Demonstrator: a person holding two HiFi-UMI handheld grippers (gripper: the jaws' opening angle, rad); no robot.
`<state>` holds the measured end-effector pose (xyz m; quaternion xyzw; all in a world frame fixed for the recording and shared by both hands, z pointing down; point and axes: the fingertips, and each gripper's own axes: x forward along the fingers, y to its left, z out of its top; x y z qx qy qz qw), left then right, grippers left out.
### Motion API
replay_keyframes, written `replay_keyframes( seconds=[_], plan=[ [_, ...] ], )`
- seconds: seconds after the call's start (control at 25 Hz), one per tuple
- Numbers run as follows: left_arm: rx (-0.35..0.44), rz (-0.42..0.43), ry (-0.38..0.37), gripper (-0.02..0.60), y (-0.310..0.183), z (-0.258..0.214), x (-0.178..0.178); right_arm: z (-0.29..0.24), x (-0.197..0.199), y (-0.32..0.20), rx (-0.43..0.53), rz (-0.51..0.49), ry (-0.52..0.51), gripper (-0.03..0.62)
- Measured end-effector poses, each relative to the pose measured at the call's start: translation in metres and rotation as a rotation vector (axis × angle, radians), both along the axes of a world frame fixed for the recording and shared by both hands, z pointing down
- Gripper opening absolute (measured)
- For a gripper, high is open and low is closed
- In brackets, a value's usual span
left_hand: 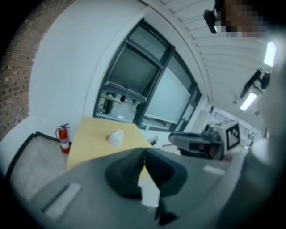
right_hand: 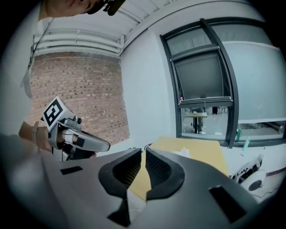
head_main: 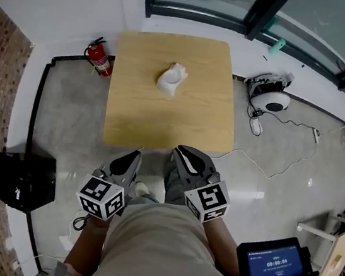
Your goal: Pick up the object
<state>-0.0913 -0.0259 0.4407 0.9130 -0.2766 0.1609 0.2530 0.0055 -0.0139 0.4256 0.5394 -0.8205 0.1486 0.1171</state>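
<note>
While the white crumpled object (head_main: 172, 78) lies on the far half of the table (head_main: 162, 123), in the upper middle of the head view, both grippers are held low in the frame, well apart from it. It rests on the bare wood, about midway between the table's left and right edges. The left gripper (head_main: 135, 156) sits at the lower centre, just short of the table's near edge, its 2 jaws pressed together with their tips touching and nothing between them. The right gripper (head_main: 181, 150) is just beside it, its tip over the near edge, its jaws likewise closed on nothing. Each gripper view shows the object small and distant beyond its own jaws. A red extinguisher (head_main: 99, 57) stands on the floor at the table's far left corner, a white round device (head_main: 270, 101) lies to the table's right, a black box (head_main: 25, 180) sits at the lower left, and a lit screen (head_main: 275, 265) shows at the lower right.
</note>
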Motion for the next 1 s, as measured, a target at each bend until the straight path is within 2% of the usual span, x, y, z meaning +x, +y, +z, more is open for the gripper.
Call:
replay_keyframes(
  seconds=[0.28, 0.44, 0.52, 0.6, 0.72, 0.88, 1.0],
  plan=[
    [0.031, -0.077, -0.089, 0.005, -0.093, -0.018, 0.048, 0.002, 0.073, -0.120, -0.025, -0.064, -0.004, 0.032],
    [-0.017, -0.062, -0.100, 0.005, -0.124, -0.009, 0.079, 0.027, 0.108, -0.173, -0.099, -0.100, 0.071, 0.034],
    [-0.045, -0.036, -0.102, 0.005, -0.135, -0.004, 0.089, 0.048, 0.115, -0.193, -0.153, -0.136, 0.143, 0.035],
    [-0.064, -0.019, -0.106, 0.005, -0.147, 0.004, 0.095, 0.078, 0.117, -0.208, -0.232, -0.202, 0.239, 0.064],
    [-0.116, -0.013, -0.100, 0.005, -0.162, 0.019, 0.100, 0.125, 0.106, -0.218, -0.370, -0.349, 0.377, 0.153],
    [-0.159, -0.019, -0.094, 0.005, -0.174, 0.032, 0.094, 0.170, 0.076, -0.241, -0.436, -0.517, 0.569, 0.179],
    [-0.196, -0.045, -0.099, 0.005, -0.177, 0.041, 0.081, 0.214, 0.054, -0.260, -0.539, -0.568, 0.673, 0.235]
  ],
)
